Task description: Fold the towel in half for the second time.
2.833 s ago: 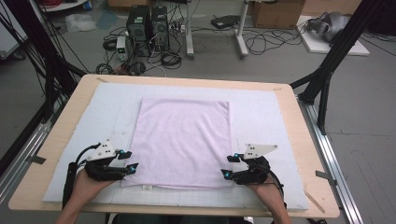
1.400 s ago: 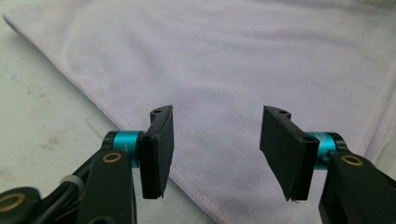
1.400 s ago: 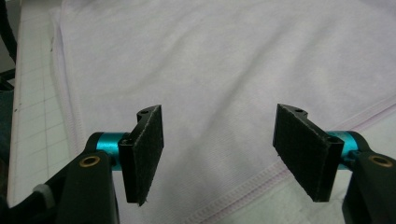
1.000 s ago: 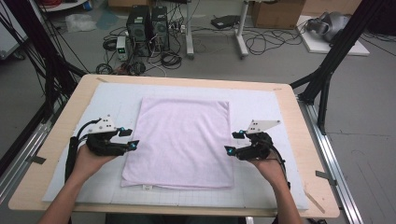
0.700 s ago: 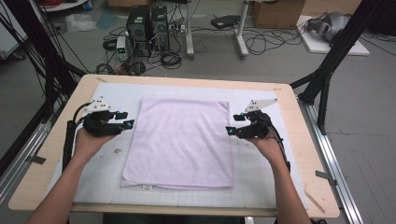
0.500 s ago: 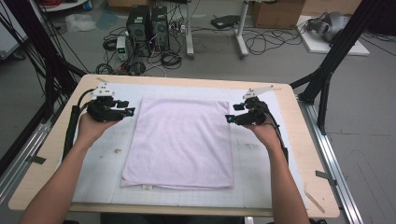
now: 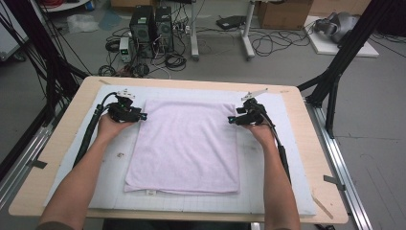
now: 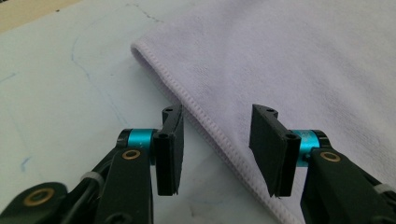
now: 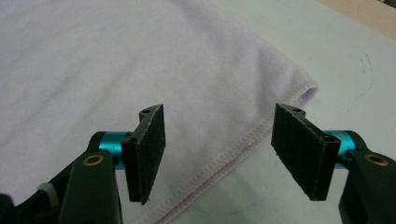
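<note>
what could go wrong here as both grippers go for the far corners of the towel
Both are judgements. The left hand-held gripper straddles the hem of the towel short of its corner, so it might pinch only one layer. The right hand-held gripper is open wider over its hem; uneven grips could skew the fold on the white mat.

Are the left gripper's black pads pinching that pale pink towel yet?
Apart. In the left gripper view the left gripper stands open over the towel's stitched edge, and bare towel and mat show between its pads.
</note>
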Demonstrator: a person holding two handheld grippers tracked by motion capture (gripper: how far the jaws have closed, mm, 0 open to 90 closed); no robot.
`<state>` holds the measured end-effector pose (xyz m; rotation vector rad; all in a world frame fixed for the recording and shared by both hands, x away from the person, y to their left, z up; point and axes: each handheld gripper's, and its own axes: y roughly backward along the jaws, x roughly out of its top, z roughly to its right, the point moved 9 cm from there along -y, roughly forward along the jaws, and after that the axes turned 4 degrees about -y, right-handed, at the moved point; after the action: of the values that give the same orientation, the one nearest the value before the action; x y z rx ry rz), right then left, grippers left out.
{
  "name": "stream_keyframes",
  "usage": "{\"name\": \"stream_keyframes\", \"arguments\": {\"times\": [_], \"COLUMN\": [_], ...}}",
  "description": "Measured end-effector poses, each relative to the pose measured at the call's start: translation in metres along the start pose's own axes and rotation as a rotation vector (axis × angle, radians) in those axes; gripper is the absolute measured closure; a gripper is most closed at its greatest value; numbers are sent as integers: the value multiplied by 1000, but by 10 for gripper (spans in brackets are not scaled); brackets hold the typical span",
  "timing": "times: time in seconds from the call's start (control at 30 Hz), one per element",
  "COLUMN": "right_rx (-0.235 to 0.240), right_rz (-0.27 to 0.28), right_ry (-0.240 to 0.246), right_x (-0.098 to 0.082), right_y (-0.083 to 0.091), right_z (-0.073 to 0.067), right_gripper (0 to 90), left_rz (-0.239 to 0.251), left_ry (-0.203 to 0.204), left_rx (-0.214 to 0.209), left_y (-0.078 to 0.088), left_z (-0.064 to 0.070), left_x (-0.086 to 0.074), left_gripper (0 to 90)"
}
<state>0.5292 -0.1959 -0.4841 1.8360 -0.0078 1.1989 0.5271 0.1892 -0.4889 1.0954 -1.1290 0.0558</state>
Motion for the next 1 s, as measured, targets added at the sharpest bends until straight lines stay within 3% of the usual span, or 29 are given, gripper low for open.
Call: {"name": "stream_keyframes", "arguments": {"times": [0.1, 0.17, 0.27, 0.33, 0.47, 0.5, 0.57, 0.73, 0.87, 1.0], "right_rx": [-23, -33, -39, -43, -15, 4, 30, 37, 31, 34], "right_rz": [7, -3, -27, -11, -24, -29, -24, -32, -29, 18], "right_ry": [-21, -39, -37, -40, -29, -27, -11, -38, -34, -32], "right_x": [-5, -10, -17, -17, -16, -16, -16, -16, -12, -2], "right_y": [-5, -9, -16, -16, -15, -15, -16, -15, -11, 6], "right_z": [5, 9, 9, 9, 4, -1, -6, -8, -9, -10], "right_gripper": [347, 344, 355, 396, 593, 693, 793, 829, 836, 840], "left_rz": [6, -21, -16, -19, -25, -26, -29, -33, -26, 29], "left_ry": [6, -7, 26, 30, 32, 34, 39, 61, 37, 6], "left_rx": [12, 20, 14, 17, -9, -14, -16, -19, 1, 11], "left_y": [-7, -12, -14, -14, -14, -14, -14, -13, -7, 9], "left_z": [2, 2, 1, 1, 6, 7, 8, 8, 6, 8], "left_x": [0, -4, -6, -6, -5, -5, -4, -4, -2, 11], "left_gripper": [552, 552, 557, 587, 728, 773, 816, 841, 847, 849]}}
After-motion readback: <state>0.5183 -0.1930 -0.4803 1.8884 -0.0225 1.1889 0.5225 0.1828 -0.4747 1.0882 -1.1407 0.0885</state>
